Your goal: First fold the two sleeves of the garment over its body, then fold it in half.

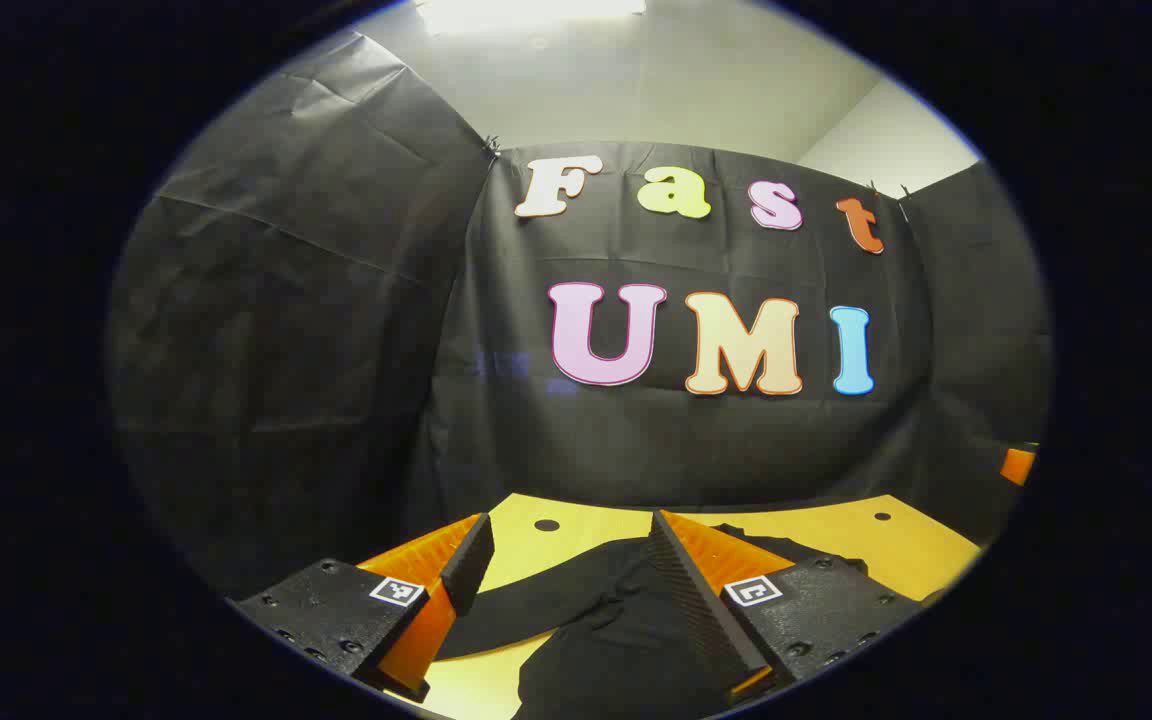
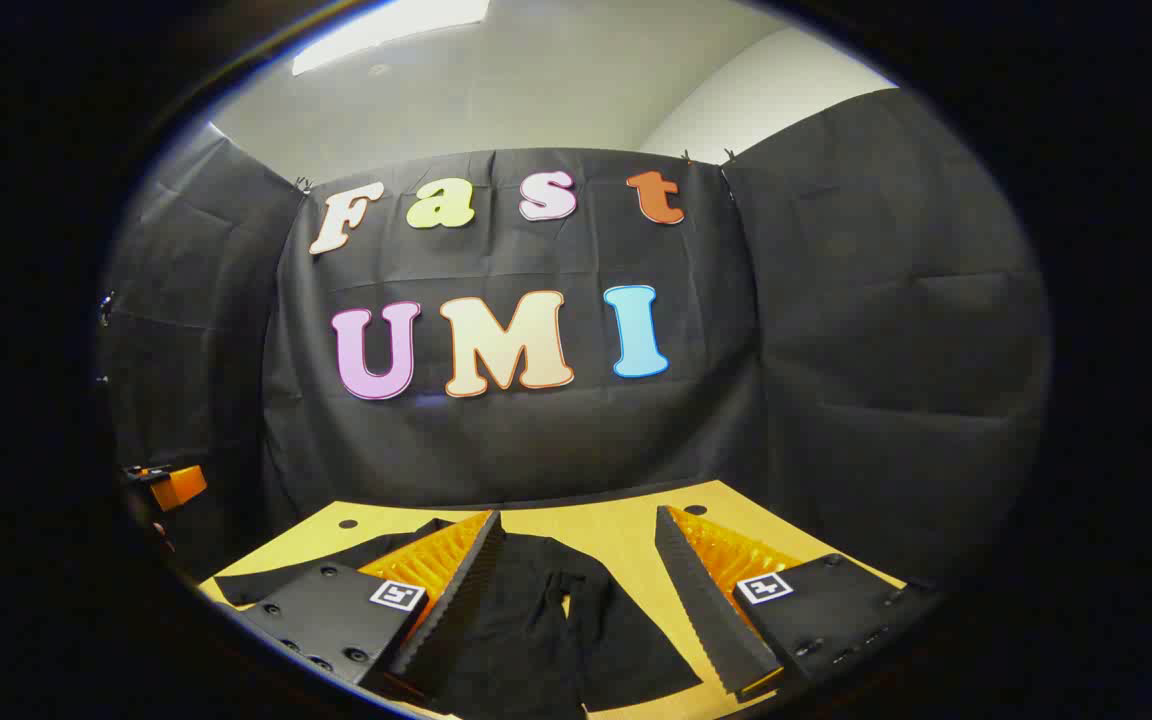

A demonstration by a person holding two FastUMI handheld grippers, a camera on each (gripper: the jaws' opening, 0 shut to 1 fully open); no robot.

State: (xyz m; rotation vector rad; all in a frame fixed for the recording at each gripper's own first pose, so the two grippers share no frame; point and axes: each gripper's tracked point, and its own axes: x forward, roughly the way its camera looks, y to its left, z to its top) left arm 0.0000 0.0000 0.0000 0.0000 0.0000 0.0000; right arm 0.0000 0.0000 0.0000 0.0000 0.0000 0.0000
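Note:
A black garment [image 1: 596,620] lies spread on the yellow table [image 1: 896,550], one sleeve stretching toward the left. My left gripper [image 1: 568,530] hovers above it, open, with the cloth showing between and below its fingers. In the right gripper view the same garment [image 2: 546,620] runs down the table's middle, a sleeve [image 2: 306,570] reaching left. My right gripper [image 2: 576,525] is open over it, and nothing sits between its fingers.
The table [image 2: 616,535] has small round holes near its far edge and ends at the black cloth wall. The other gripper's orange part [image 2: 176,487] shows at the left of the right gripper view, and an orange part [image 1: 1018,466] at the right of the left gripper view.

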